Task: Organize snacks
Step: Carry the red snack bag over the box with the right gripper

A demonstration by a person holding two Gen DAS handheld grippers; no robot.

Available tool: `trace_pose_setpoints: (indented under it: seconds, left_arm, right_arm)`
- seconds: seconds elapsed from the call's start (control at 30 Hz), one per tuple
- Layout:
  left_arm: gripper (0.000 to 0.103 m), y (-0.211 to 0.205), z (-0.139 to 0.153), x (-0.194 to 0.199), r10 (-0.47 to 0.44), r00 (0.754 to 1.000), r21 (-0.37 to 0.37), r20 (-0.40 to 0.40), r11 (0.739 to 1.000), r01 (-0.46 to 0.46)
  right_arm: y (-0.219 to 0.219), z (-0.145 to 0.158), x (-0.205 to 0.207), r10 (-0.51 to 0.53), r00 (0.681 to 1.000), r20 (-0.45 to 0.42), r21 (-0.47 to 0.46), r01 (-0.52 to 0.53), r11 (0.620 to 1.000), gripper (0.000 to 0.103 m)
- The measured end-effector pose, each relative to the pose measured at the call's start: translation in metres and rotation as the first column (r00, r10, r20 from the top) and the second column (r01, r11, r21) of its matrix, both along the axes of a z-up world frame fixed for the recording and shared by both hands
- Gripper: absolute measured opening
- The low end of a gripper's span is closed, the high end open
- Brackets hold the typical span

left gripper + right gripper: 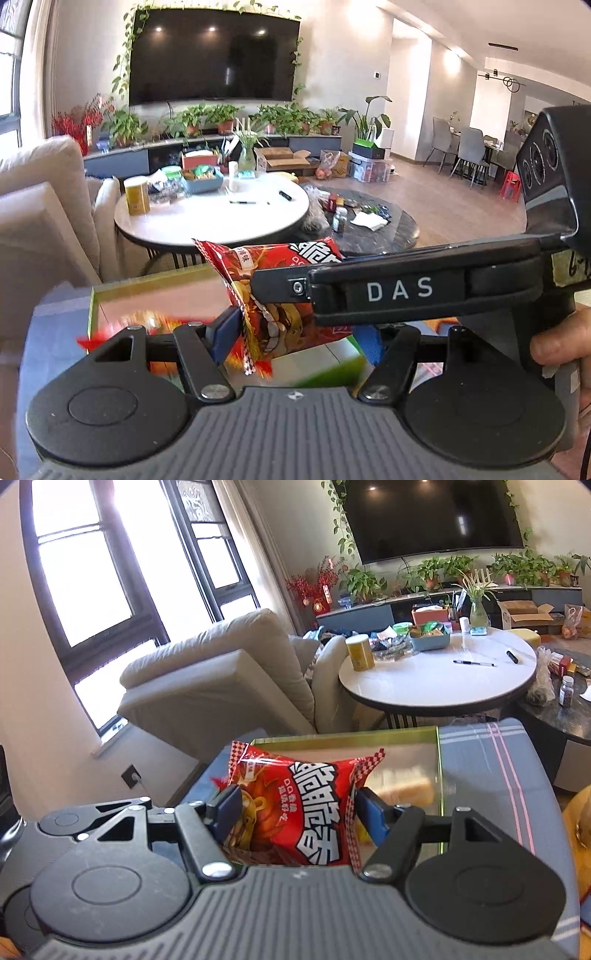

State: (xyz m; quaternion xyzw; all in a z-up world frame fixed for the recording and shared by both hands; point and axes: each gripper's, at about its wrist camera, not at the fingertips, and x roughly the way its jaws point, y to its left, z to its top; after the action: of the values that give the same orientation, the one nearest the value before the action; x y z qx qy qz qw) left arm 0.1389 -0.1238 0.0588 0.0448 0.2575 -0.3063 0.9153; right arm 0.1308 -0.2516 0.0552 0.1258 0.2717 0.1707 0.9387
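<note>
The red snack packet (pixel 295 812) hung low in the centre of both wrist views, above the green-rimmed tray (pixel 439 760) that lay on the striped cloth (pixel 480 760). The right gripper (pixel 299 812) pinched it across its width, blue fingers (pixel 373 819) pressing each crimped side. The left gripper (pixel 295 336) appeared to clamp one edge, though its right pad was half hidden. Two grips probably kept the puffy, slippery film level while it was carried. It was glossy red, air-filled, with bold white characters and checked seams.
</note>
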Motion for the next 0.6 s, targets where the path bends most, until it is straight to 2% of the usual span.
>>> trace_pose_setpoints:
  seconds: [0.27,0.6]
  left_arm:
    - [0.063,-0.008,0.009,0.036,0.020,1.000,0.008,0.015,1.000,-0.020]
    - [0.063,-0.005,-0.011,0.068,0.061,0.997,0.038,-0.043,0.997,-0.060]
  right_arm:
    - [-0.004,0.009,0.028,0.000,0.999,0.034,0.004,0.000,1.000,0.092]
    - [-0.003,-0.014,0.059,0.013,0.999,-0.035,0.025,-0.012,1.000,0.092]
